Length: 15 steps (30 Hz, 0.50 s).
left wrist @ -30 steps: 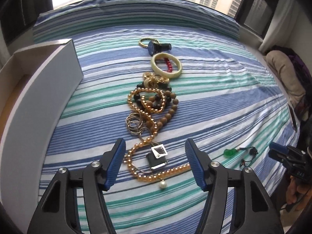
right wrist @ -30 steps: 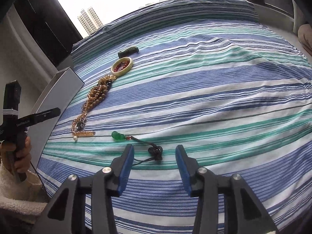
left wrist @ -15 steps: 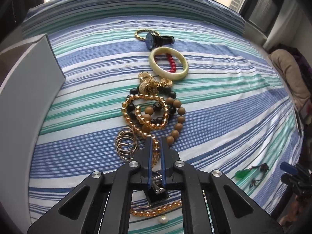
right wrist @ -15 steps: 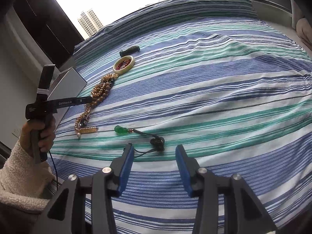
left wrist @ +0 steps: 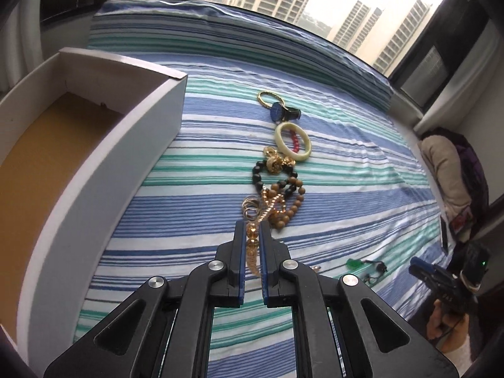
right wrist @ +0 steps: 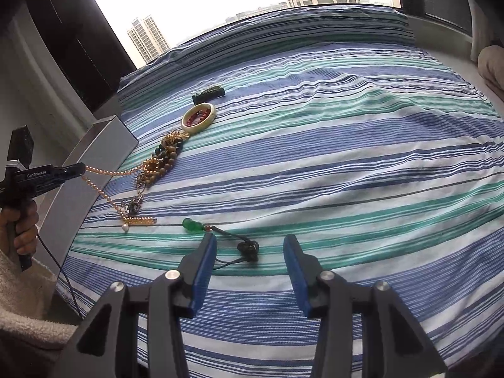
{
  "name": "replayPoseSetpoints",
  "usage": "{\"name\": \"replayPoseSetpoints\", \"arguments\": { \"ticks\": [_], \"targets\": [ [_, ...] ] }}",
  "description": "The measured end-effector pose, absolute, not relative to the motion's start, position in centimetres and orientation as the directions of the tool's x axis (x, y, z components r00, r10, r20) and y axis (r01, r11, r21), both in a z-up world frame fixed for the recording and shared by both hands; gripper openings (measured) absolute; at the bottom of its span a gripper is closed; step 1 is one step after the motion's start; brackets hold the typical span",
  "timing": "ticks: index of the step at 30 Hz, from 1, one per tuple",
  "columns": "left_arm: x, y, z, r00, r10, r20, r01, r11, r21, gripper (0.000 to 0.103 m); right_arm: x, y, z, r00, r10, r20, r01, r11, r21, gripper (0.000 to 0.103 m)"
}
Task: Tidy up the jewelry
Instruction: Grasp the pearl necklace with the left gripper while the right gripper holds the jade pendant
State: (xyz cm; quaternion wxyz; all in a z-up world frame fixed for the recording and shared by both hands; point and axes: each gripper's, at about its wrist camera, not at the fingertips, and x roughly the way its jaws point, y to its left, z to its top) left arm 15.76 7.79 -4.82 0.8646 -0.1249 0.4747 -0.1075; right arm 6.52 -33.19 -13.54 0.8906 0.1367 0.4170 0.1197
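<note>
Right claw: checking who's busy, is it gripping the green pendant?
No, the right claw is open above the bed, and the green pendant lies ahead of it, untouched.

Soft daylight from the overexposed window (left wrist: 362,0) ahead — heavy fisheye bending at edges, corners vignetted dark.

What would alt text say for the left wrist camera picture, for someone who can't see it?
A black claw with blue pads is shut on a gold bead necklace, lifting it off a blue, green and white striped bedspread. More jewelry lies in a line beyond, an open white box stands left, and city towers show through the window.
</note>
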Motion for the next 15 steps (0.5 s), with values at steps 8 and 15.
{"name": "replayPoseSetpoints", "arguments": {
  "ticks": [8, 15],
  "targets": [
    [10.1, 13.2, -9.4, 0.457, -0.167, -0.874, -0.109, 0.964, -0.241, 0.006, 6.7, -31.6, -14.3, 0.593, 0.348, -0.726, -0.130, 0.931, 0.341, 0.045],
    [8.0, 13.7, -12.9, 0.442, -0.134, -0.887, -0.070, 0.981, -0.183, 0.027, 6.9, -30.1, -13.8, 0.584, 0.356, -0.730, -0.161, 0.932, 0.326, 0.045]
  ]
}}
